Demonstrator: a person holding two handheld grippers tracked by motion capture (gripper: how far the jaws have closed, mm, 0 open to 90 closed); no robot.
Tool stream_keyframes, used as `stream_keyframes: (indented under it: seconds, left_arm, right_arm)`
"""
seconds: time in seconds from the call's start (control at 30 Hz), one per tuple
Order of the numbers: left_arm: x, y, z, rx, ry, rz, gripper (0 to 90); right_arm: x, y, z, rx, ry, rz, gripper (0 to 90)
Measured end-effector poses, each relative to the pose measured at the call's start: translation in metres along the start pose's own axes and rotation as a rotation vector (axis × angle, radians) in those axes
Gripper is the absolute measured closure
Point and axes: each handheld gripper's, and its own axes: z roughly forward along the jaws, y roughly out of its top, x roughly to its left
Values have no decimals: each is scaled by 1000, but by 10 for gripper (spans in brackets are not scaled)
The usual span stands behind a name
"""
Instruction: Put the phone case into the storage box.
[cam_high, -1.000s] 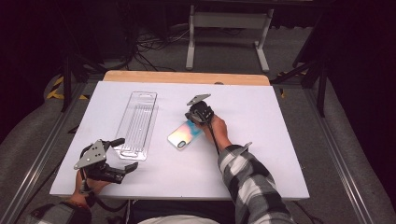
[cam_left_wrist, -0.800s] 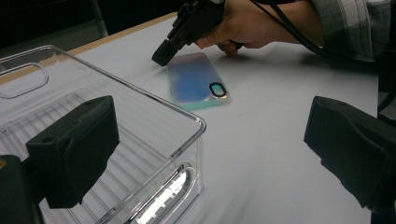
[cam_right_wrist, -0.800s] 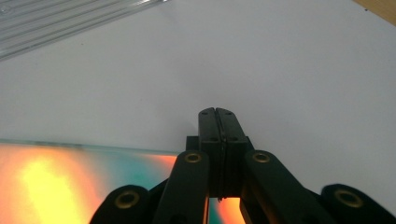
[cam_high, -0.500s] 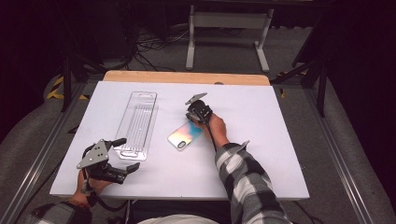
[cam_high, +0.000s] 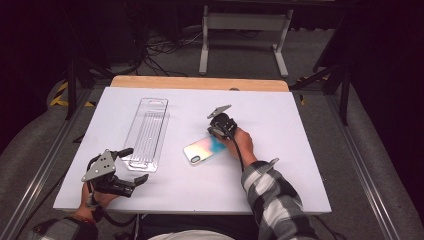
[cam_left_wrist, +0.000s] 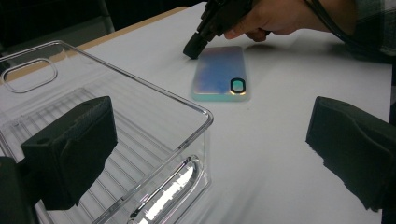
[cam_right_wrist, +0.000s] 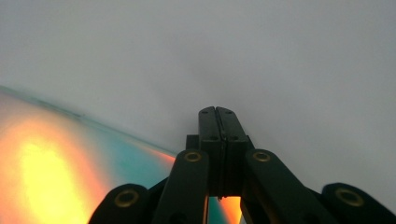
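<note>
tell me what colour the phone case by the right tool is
Iridescent: the phone case shimmers blue to pink with a teal edge. The left gripper view shows it best.

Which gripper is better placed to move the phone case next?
Right. The right gripper, jaws shut, already rests at the far end of the iridescent phone case. The left gripper is open, down beside the clear plastic tray, apart from the case.

Table (cam_high: 310, 165): white top, wooden strip along far edge. 2 items lie flat on it: clear plastic tray (cam_high: 147, 132), long axis running near to far, left of centre; iridescent phone case (cam_high: 205, 150), camera cutout toward the near end, just right of tray, apart from it.
</note>
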Motion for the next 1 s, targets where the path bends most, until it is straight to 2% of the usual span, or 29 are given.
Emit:
stream_keyframes:
  seconds: [0.1, 0.13, 0.17, 0.4, 0.43, 0.67, 1.0]
  left_arm:
    - [0, 0, 1, 1, 7, 4, 26]
    - [0, 0, 1, -1, 5, 1, 26]
    - [0, 0, 1, -1, 5, 1, 26]
    - [0, 0, 2, 12, 12, 8, 27]
    - [0, 0, 2, 26, 16, 15, 27]
    - [0, 0, 3, 32, 11, 17, 33]
    - [0, 0, 4, 36, 13, 20, 33]
  right_arm:
    - [-2, -8, -7, 2, 20, 36, 900]
    - [-3, -11, -9, 1, 31, 71, 900]
    - [-4, -13, -12, 6, 41, 83, 900]
    - [4, -24, -24, 35, 8, 19, 900]
    - [5, -26, -26, 36, 8, 14, 900]
    - [5, -43, -41, 33, 32, 14, 900]
    - [5, -60, -59, 67, 60, -11, 900]
